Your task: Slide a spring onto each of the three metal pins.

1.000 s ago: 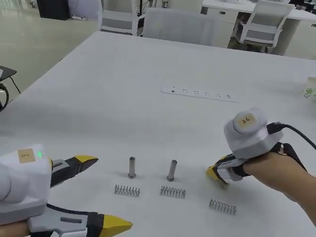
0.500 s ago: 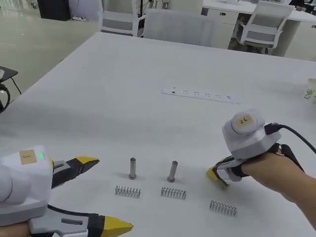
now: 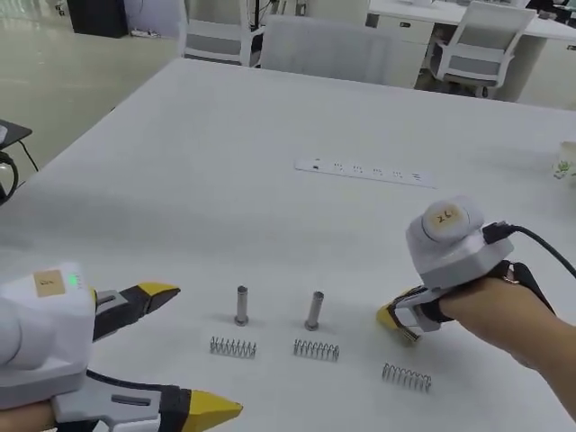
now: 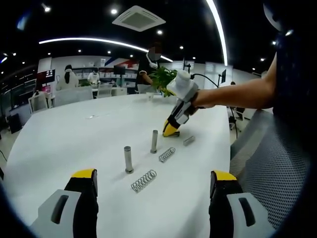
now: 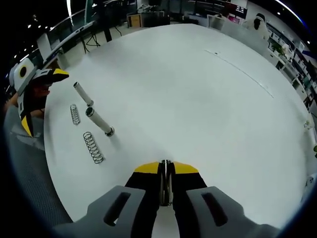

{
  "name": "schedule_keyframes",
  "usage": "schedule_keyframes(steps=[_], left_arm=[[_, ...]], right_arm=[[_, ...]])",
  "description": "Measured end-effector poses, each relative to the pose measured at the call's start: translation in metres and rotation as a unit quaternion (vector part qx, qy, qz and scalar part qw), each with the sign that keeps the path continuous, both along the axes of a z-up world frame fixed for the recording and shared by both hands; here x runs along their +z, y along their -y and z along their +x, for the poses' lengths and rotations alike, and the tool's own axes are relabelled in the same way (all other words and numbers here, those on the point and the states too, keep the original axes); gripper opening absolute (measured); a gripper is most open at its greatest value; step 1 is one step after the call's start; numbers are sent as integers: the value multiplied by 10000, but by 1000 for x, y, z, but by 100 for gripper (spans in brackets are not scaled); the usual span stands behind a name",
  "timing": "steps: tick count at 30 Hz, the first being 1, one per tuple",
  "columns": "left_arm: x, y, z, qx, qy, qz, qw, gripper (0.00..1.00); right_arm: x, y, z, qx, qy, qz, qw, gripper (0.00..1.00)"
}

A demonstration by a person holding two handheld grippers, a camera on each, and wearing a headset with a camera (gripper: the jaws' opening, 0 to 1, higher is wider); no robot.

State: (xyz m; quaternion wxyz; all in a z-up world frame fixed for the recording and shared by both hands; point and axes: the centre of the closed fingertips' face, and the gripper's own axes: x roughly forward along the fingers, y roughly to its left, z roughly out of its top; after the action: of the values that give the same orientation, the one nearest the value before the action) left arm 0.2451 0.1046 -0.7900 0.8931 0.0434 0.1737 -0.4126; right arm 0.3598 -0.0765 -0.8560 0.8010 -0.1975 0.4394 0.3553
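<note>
Two metal pins (image 3: 241, 306) (image 3: 314, 310) stand upright on the white table (image 3: 270, 207). In front of them lie three springs (image 3: 232, 346) (image 3: 316, 350) (image 3: 406, 377) in a row. My left gripper (image 3: 189, 351) hovers open at the lower left, its yellow tips wide apart and nothing between them. My right gripper (image 3: 400, 322) points down at the table right of the pins, above the third spring. In the right gripper view its jaws (image 5: 165, 171) are shut on a thin metal pin. The left gripper view shows both pins (image 4: 128, 159) (image 4: 154, 141) and the springs (image 4: 143, 180) ahead of my left gripper (image 4: 153, 183).
A white power strip (image 3: 364, 171) lies flat further back on the table. Office chairs (image 3: 486, 40) stand beyond the far edge. A small cup (image 3: 565, 162) sits at the right edge. A black cable (image 3: 540, 243) trails from the right gripper.
The right gripper's body has tipped slightly; its tips stay at the same spot on the table. The left gripper, pins and springs have not moved.
</note>
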Motion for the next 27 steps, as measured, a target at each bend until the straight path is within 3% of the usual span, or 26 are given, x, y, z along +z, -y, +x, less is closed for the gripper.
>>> schedule_keyframes(steps=[17,27], left_arm=[[3,3,-2,-42,43,14,10000,91],[5,5,-2,-91,69,39,9999,91]], right_arm=[[32,5,-7,36,337,147,9993,5],[39,7,-11,-8,476,249,9986,5]])
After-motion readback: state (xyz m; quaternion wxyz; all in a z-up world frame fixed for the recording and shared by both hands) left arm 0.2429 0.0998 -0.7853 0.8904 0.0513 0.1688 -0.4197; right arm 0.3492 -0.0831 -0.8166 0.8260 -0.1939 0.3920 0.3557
